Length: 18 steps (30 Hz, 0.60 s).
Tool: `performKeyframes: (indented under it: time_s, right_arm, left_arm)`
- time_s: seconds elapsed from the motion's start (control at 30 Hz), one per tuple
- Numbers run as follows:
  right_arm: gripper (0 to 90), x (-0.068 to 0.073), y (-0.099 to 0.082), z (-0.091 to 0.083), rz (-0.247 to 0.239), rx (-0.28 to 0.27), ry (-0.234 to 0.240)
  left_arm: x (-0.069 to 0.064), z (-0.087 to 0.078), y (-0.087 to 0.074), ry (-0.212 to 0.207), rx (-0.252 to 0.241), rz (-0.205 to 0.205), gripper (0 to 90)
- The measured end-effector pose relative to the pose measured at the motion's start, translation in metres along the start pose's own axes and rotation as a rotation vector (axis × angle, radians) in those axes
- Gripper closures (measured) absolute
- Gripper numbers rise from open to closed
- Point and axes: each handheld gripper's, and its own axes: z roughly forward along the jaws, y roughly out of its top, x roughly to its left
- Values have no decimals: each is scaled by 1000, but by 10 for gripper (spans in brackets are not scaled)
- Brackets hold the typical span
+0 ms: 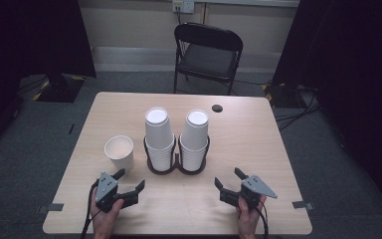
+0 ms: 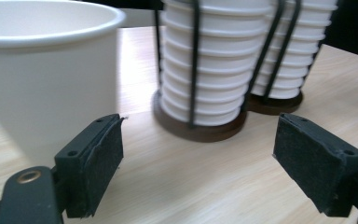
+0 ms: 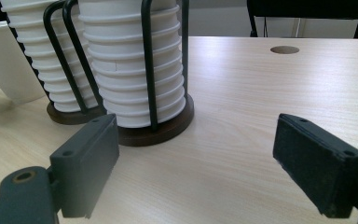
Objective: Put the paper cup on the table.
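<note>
A: While both grippers rest low on the near half of the table [image 1: 258, 124], where does the loose paper cup [image 1: 119, 153] sit?

B: Seen from the high view, it stands upright on the table, mouth up, at about twelve o'clock from the left gripper [image 1: 129, 180], just beyond its fingertips. Nothing touches it. Its long axis runs straight up.

A: And the left gripper's jaws?

B: They stand apart with nothing between them. In the left gripper view the cup [image 2: 46, 74] fills the upper left, at about ten o'clock from the left gripper [image 2: 198, 161], so the jaws look past its right side toward the cup rack [image 2: 200, 128] rather than straddling it.

A: What is in the rack?

B: Two tall stacks of upturned white cups [image 1: 158, 137] in a dark wire holder with two round bases [image 1: 176, 167], just right of the loose cup, near it yet apart.

A: And the right gripper?

B: The right gripper [image 1: 229, 180] also has its jaws spread wide and empty. The loose cup lies at about ten o'clock from it, well apart, behind the rack. The left hand [image 1: 104, 219] is clearly the nearer one, and would likely need to swing toward ten o'clock to bracket the cup.
</note>
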Motion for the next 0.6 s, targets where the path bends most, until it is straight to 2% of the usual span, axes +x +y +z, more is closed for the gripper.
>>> performKeyframes:
  time_s: [0.17,0.3,0.37,0.47,0.6]
  right_arm:
    - [138,0,0,0,-5,-4,-1]
    - [138,1,0,-1,-5,-7,-2]
    - [138,1,0,-1,-9,-10,-2]
    - [139,2,0,-1,-15,-8,0]
    - [140,2,0,1,-10,15,-21]
  left_arm:
    - [-20,14,1,-53,-3,25,157]
    - [-36,22,1,-54,-15,42,157]
    - [-41,26,-1,-58,-20,36,157]
    - [-45,28,-3,-36,-23,56,159]
    - [-43,30,-2,-45,-3,76,156]
